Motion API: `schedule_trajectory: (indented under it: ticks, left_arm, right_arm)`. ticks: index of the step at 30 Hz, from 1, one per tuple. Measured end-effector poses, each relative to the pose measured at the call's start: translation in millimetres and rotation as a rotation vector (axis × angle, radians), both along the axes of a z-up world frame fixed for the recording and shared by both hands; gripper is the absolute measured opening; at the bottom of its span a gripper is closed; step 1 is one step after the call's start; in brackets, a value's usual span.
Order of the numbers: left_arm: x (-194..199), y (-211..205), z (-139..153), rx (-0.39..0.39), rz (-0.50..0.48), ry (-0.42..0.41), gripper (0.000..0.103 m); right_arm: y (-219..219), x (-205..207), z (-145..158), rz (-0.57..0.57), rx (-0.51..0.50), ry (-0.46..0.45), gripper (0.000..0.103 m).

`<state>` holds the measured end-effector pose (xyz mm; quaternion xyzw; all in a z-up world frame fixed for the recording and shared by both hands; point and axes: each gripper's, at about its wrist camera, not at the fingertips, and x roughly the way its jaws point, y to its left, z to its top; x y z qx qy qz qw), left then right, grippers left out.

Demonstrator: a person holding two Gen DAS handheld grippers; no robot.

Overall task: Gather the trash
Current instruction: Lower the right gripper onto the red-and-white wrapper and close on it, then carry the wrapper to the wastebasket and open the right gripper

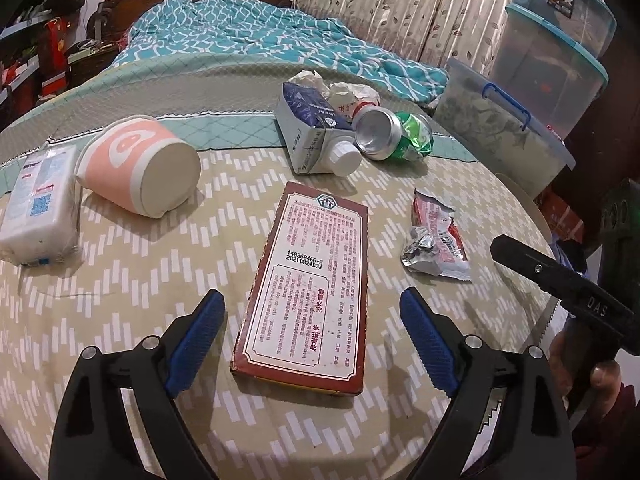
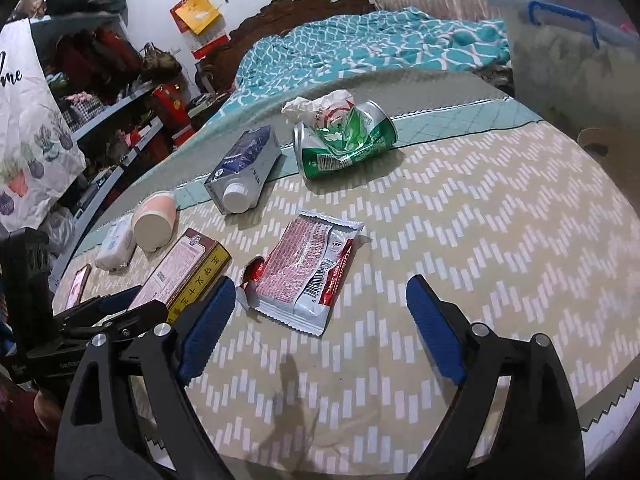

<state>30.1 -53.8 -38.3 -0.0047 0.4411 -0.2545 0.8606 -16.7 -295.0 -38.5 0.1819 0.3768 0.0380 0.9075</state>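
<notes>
One flat red box [image 1: 306, 284] printed 2021082403J is lying between the left claw's [image 1: 310, 338] spread fingers; one torn wrapper [image 2: 310, 270] is lying ahead of the right claw [image 2: 320, 322], gaping too, on the tabletop [image 2: 500, 240].

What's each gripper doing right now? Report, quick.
Left gripper: open, empty, straddling the flat brown box.
Right gripper: open, empty, facing the snack wrapper.

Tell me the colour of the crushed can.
Green with white markings and a bare silver base; the crushed can shows best in the right wrist view.
</notes>
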Motion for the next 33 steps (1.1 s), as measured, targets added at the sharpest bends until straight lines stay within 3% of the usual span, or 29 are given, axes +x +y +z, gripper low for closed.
schedule_trajectory:
  ticks: [10, 14, 15, 17, 22, 23, 33]
  left_arm:
    - [1, -3, -4, 0.012, 0.003, -0.004, 0.084]
    - [2, -2, -4, 0.017, 0.011, -0.017, 0.059]
    - [2, -1, -3, 0.005, 0.005, -0.012, 0.059]
    - [3, -1, -3, 0.003, -0.001, -0.013, 0.059]
    - [1, -3, -2, -0.006, -0.021, -0.007, 0.059]
    - [1, -3, -2, -0.012, -0.026, -0.004, 0.059]
    - [5, -35, 13, -0.079, -0.129, 0.023, 0.059]
  right_arm:
    - [19, 23, -15, 0.044, -0.070, 0.106, 0.089]
    - [39, 36, -17, 0.095, -0.202, 0.133, 0.088]
    - [43, 37, -17, 0.105, -0.232, 0.130, 0.085]
    - [48, 35, -15, 0.106, -0.302, 0.115, 0.049]
    - [39, 25, -13, 0.091, -0.279, 0.076, 0.022]
    - [34, 22, -13, 0.086, -0.254, 0.077, 0.018]
    - [-14, 2, -8, -0.035, -0.156, 0.042, 0.017]
